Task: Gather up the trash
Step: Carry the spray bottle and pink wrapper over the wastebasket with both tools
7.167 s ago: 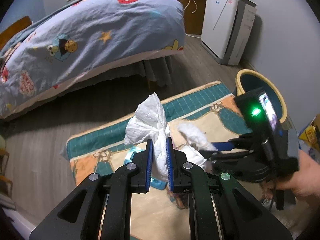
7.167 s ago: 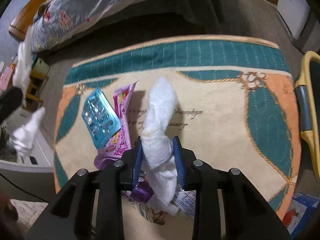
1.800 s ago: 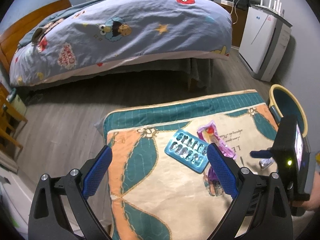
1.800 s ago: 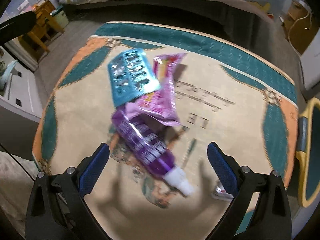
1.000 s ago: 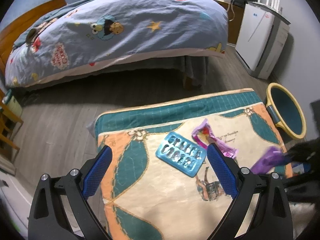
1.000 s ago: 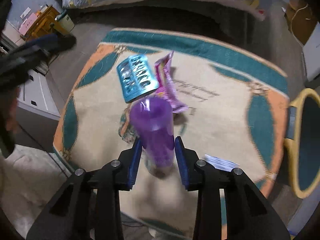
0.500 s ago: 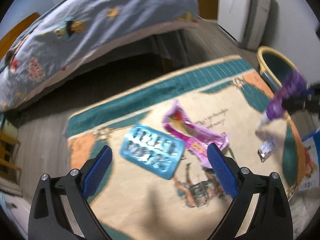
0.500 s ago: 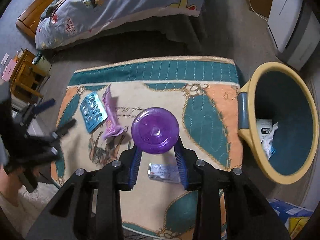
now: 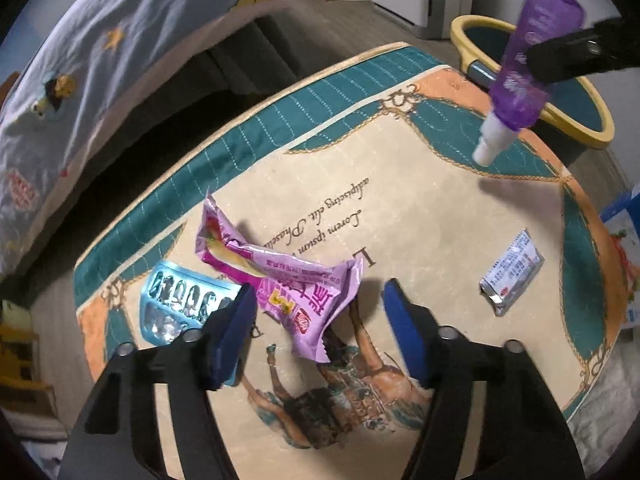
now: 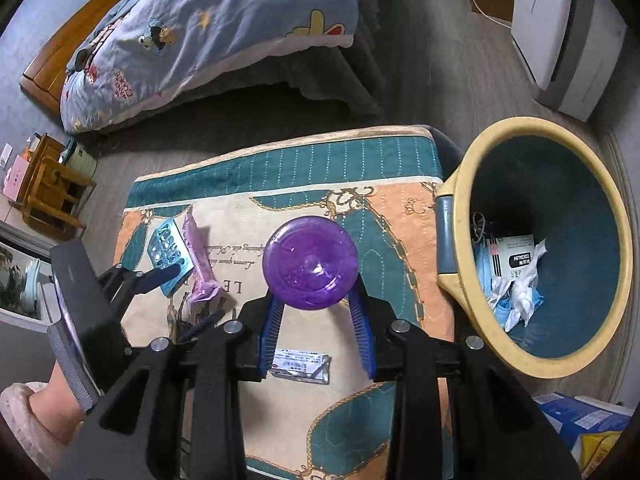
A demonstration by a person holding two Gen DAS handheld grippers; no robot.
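Observation:
My right gripper (image 10: pixel 316 332) is shut on a purple tube (image 10: pixel 311 263), held above the patterned cloth near the yellow-rimmed bin (image 10: pixel 460 240). The tube (image 9: pixel 528 56) hangs cap down in the left wrist view, beside the bin (image 9: pixel 576 128). My left gripper (image 9: pixel 320 312) is open, its fingers straddling a pink wrapper (image 9: pixel 288 276) just above the cloth. A blue blister pack (image 9: pixel 176 308) lies left of the wrapper. A small silver packet (image 9: pixel 512 272) lies to the right; it also shows in the right wrist view (image 10: pixel 300 364).
The bin holds tissues and paper (image 10: pixel 516 276). A bed with a blue quilt (image 10: pixel 208 28) stands behind the cloth-covered table (image 10: pixel 360 160). A white appliance (image 10: pixel 568 40) stands at the back right. A wooden stool (image 10: pixel 52 188) is at the left.
My right gripper has carried the purple tube closer to the bin. My left gripper has come down over the pink wrapper and its fingers have narrowed around it.

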